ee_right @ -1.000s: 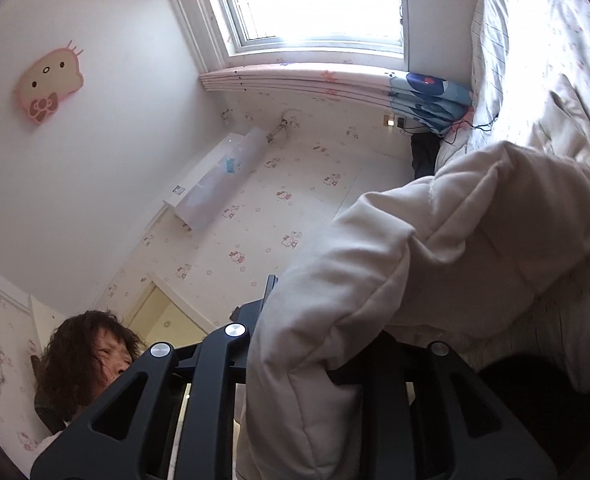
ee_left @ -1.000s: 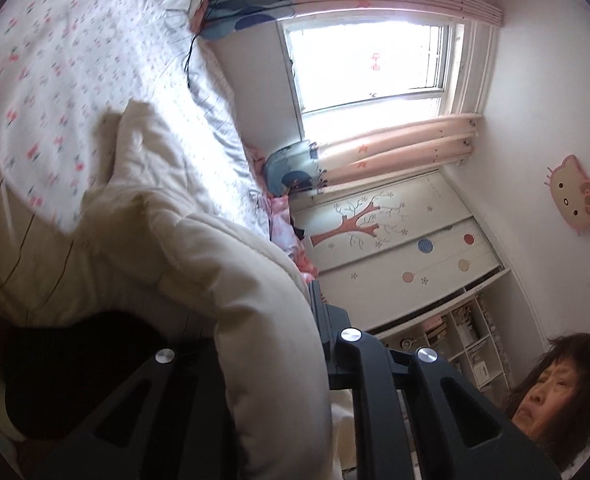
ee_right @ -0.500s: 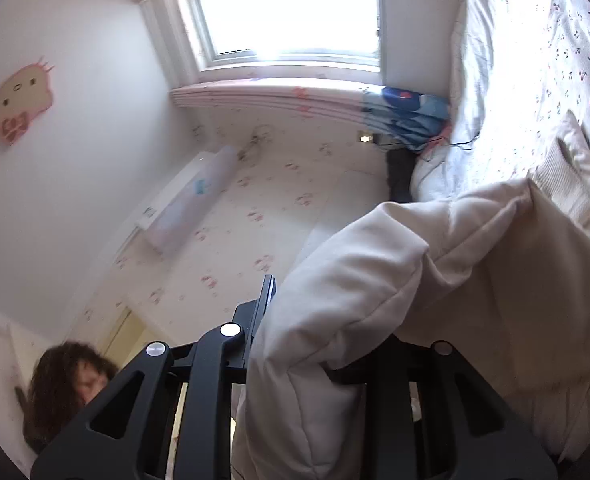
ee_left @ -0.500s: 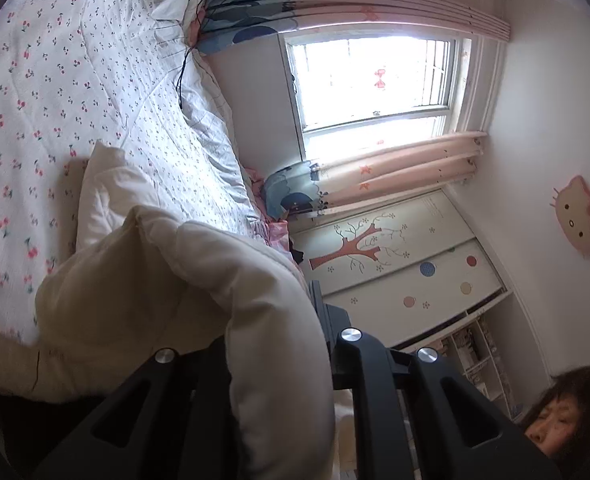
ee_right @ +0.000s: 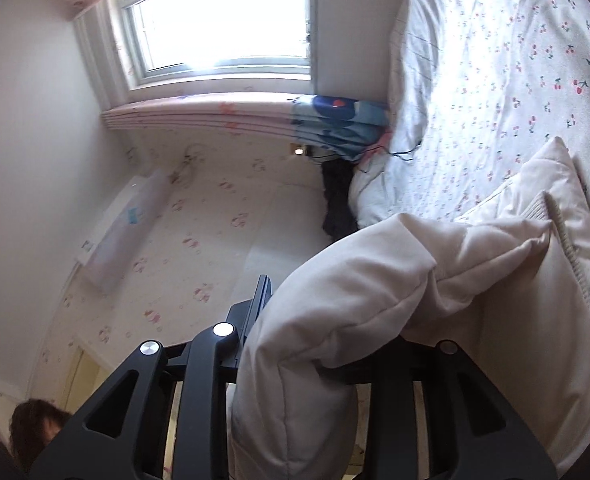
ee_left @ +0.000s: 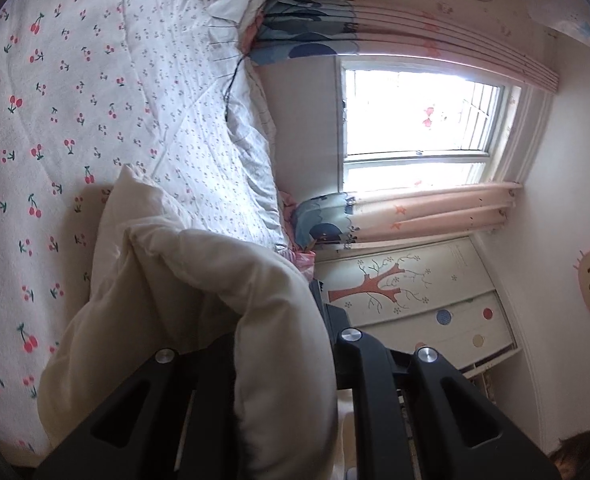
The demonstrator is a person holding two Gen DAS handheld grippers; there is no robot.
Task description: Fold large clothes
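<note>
Cream padded garment point(ee_left: 199, 280) runs lengthwise toward window point(ee_left: 415, 120).

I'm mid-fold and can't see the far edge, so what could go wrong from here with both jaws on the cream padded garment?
1. The right gripper is opening its jaws with the cream padded garment between them, so that side may drop early and skew the fold.
2. The left gripper is shut on a thick bunch; layers could slip unevenly.
3. A black cable lies on the cherry-print bedspread ahead and could snag.
</note>
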